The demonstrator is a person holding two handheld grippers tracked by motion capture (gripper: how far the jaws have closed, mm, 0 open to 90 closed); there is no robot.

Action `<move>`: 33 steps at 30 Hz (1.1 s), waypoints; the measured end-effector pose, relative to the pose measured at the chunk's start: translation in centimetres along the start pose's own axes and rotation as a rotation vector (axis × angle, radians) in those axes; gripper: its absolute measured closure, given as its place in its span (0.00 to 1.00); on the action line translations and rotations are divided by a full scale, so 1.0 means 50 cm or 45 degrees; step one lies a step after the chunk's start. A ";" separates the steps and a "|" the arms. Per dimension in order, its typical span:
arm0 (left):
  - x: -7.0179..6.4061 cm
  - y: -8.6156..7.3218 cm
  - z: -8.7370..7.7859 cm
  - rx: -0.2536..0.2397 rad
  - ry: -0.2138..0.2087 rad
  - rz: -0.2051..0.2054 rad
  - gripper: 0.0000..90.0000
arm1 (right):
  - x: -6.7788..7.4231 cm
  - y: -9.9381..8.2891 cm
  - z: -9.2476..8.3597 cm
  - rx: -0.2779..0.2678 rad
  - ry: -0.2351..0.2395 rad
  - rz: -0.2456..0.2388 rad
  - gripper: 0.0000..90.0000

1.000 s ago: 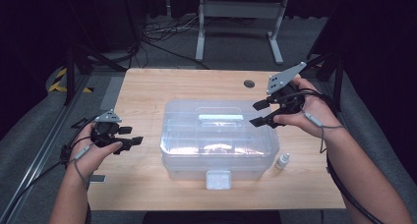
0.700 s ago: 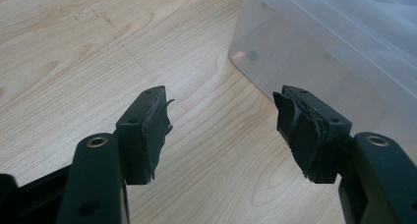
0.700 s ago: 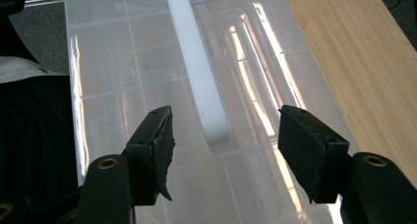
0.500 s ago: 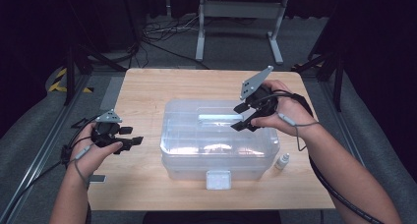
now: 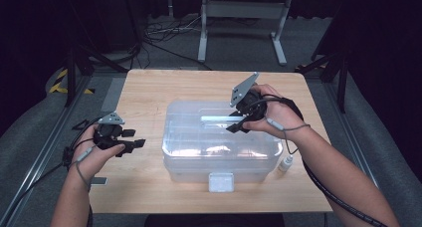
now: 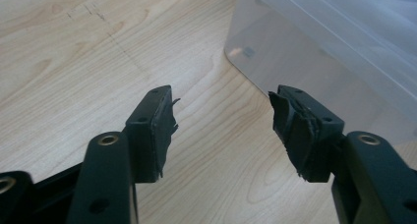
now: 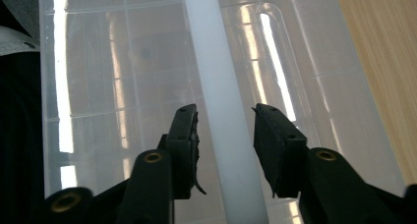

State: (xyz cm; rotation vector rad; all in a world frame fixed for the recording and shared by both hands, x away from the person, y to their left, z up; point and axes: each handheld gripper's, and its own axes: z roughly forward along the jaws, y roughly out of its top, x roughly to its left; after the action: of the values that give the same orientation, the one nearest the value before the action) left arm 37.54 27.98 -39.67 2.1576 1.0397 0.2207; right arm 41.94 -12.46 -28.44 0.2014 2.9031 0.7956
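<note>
White bar handle (image 7: 221, 126) runs along the lid of the clear plastic storage box (image 5: 219, 142), mid-surface. My right claw (image 7: 223, 135) straddles it, jaws just been closing, pads not yet touching. I'd centre, then squeeze square. Left claw (image 6: 223, 121) open, empty, beside box's left wall; small white bottle (image 5: 285, 163) crowds right edge.

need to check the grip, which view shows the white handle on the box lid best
The right gripper view: the handle runs straight up between the right claw, with a small gap at each pad. The high view shows it as a short white bar on the lid, partly behind that claw. The left gripper view shows the box wall, no handle.
</note>
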 end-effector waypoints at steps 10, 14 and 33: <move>0.000 0.000 -0.002 -0.001 0.009 0.014 0.49 | 0.008 0.008 -0.006 0.021 -0.032 -0.021 0.84; 0.000 0.001 -0.003 0.000 0.010 0.020 0.48 | 0.006 0.008 -0.006 0.019 -0.028 -0.018 0.84; -0.010 0.007 -0.011 -0.023 -0.006 0.029 0.49 | -0.014 0.021 -0.023 -0.004 -0.059 -0.003 0.84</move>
State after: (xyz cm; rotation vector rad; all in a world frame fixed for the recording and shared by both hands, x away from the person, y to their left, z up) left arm 37.20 27.77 -38.99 2.1538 1.0078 0.2343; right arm 42.54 -12.25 -26.89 0.2127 2.8579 0.7846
